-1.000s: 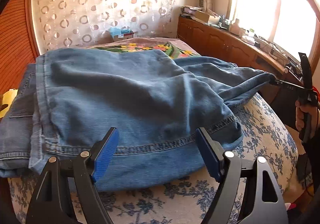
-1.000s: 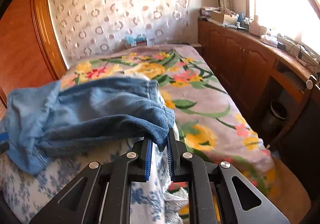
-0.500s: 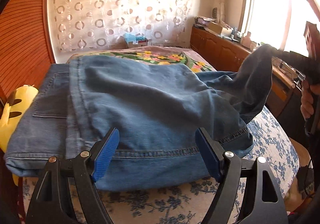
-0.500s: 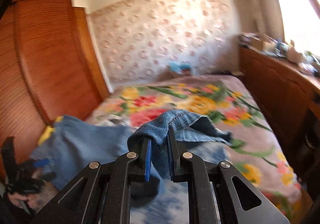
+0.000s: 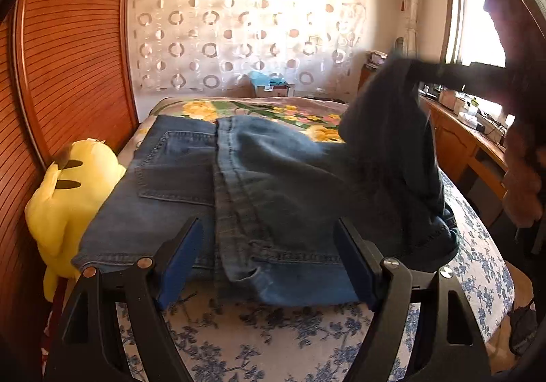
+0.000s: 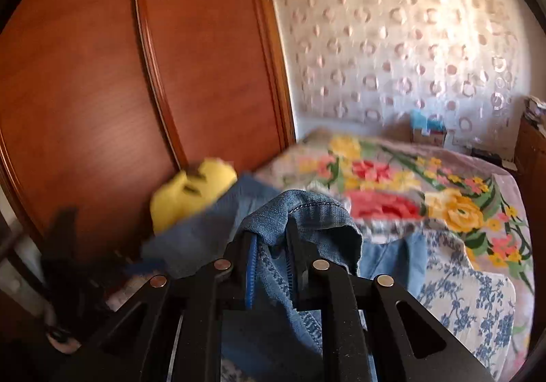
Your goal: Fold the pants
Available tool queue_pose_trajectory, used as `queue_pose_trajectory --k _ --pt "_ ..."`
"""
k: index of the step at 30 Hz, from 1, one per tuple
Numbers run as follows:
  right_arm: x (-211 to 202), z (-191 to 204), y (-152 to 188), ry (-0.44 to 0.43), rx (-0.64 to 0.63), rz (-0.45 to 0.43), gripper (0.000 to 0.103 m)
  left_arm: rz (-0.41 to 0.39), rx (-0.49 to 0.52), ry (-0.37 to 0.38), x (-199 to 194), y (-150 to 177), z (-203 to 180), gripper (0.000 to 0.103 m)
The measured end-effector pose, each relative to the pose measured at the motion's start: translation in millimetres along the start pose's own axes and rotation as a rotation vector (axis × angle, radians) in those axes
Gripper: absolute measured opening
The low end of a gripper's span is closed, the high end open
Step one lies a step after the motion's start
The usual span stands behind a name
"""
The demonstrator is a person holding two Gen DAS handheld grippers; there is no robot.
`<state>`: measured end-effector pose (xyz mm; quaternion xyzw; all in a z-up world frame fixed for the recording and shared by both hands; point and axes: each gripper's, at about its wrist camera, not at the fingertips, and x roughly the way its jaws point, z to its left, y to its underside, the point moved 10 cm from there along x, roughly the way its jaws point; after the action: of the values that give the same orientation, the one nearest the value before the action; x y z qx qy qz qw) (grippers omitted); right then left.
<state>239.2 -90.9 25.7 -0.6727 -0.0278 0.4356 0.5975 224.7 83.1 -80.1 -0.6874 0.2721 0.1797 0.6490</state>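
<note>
Blue denim pants [image 5: 273, 184] lie folded on the bed, back pocket up on the left. My left gripper [image 5: 266, 262] hovers open at their near edge, its blue pads on either side of the hem without pressing it. On the right, a pant leg [image 5: 389, 129] is lifted in an arc, held at its tip by my right gripper [image 5: 477, 70], dark against the window. In the right wrist view a bunched fold of denim [image 6: 300, 215] sits pinched between the pads of my right gripper [image 6: 273, 245], whose jaws are opening slightly.
A yellow plush toy [image 5: 68, 191] lies between the pants and the wooden wardrobe [image 5: 68, 58] on the left. The bed has a blue-flowered sheet [image 5: 273, 331] and a bright floral blanket [image 6: 409, 194]. A wooden cabinet [image 5: 454, 143] lines the right side. A person's hand [image 5: 522, 184] shows at the right.
The right gripper has carried the pant leg up and leftward over the folded pants, swinging toward the wardrobe. The left gripper has drawn back a little, still open.
</note>
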Motion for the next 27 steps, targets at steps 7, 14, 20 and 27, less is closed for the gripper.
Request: queue_pose_trajectory --k 7,14,20,27 --pt "18 -26 22 0.029 0.006 0.128 0.048 0.021 0.003 0.010 14 3 -2 0.079" --pt "17 -35 16 0.081 0.006 0.151 0.048 0.053 0.029 0.057 30 0 -26 0.079" --pt "24 -44 44 0.135 0.041 0.185 0.048 0.096 0.059 0.086 41 5 -47 0.079" --pt "34 -51 68 0.154 0.134 0.222 0.048 0.145 0.102 0.095 47 21 -58 0.079"
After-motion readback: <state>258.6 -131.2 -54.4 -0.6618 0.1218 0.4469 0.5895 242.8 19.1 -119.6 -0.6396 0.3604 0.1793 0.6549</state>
